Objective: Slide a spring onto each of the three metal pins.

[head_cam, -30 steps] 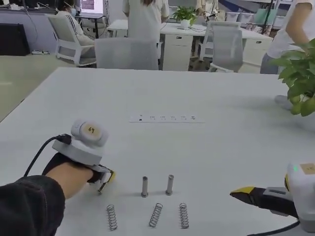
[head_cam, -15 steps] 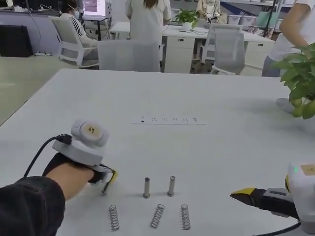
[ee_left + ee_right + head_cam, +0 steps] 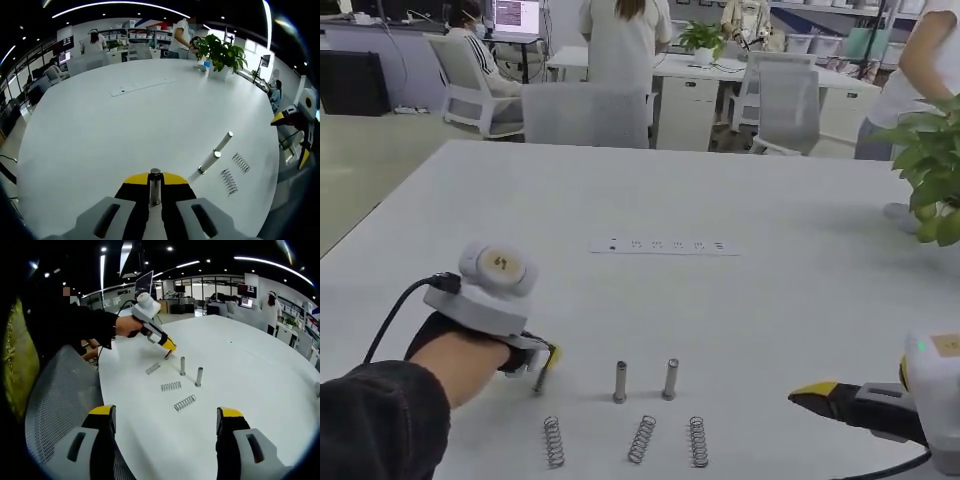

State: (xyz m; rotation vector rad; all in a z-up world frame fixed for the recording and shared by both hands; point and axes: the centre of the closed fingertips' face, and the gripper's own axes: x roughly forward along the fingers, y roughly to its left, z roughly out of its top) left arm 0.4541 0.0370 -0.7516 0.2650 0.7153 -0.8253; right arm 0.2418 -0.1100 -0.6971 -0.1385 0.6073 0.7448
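Head view: the left gripper (image 3: pixel 542 368) is held low over the white table (image 3: pixel 770 300), with its jaws pressed on a metal pin (image 3: pixel 538 382). Two standing pins (image 3: pixel 620 381) are set upright near it. Three springs (image 3: pixel 641 438) are laid in a row in front of them (none is threaded on a pin).

Left gripper view: the metal pin (image 3: pixel 155 186) is pinched between the closed jaws.

Right gripper view: the right gripper (image 3: pixel 165 414) is spread wide, with nothing gripped, apart from the springs (image 3: pixel 171 386).
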